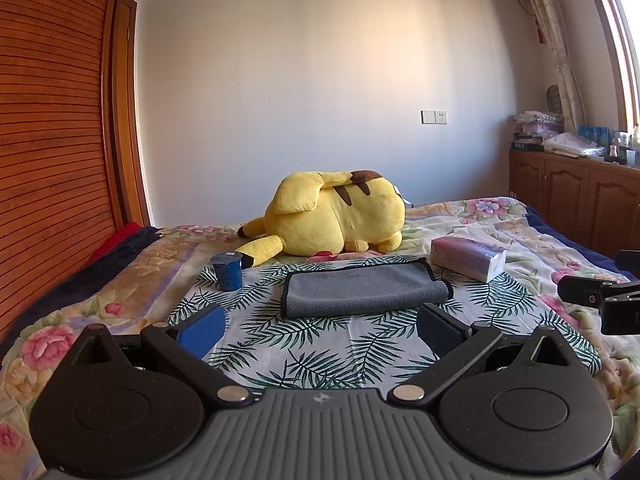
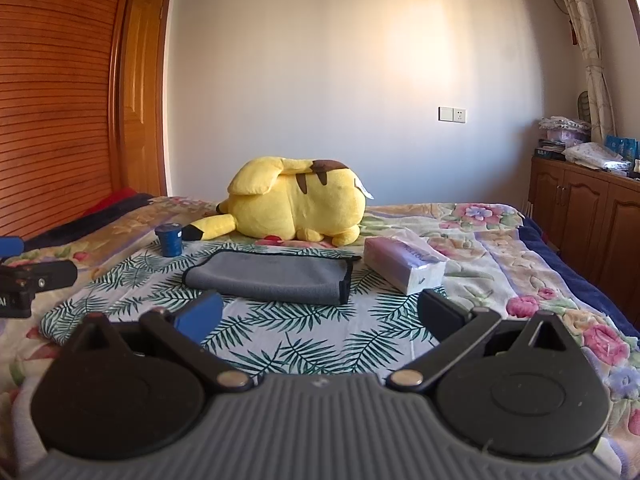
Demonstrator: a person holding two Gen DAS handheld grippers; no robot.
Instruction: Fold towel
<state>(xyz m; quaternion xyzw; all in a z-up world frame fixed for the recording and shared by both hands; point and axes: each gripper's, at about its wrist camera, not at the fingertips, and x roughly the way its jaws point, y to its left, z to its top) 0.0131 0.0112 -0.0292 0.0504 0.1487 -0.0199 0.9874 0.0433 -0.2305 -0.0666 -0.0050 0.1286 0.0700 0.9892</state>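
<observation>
- A home bedroom: a bed [image 1: 500, 224] under a floral quilt fills the room.
- A yellow plush toy [image 1: 332, 216] lies at the bed's far edge.
- Wooden wardrobe [image 1: 52, 120] left; curtained window [image 1: 616, 40] and low cabinets [image 1: 576, 196] right.

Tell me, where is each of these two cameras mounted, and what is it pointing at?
Left wrist view: sits on the left gripper, looking forward across the bed at the grey towel; its own open fingers show, and the right gripper pokes in at the right edge.
Right wrist view: sits on the right gripper, facing the same way from further right; its open fingers show, with the left gripper at the left edge.
Shared: the towel, yellow plush toy, blue cup and tissue pack.
</observation>
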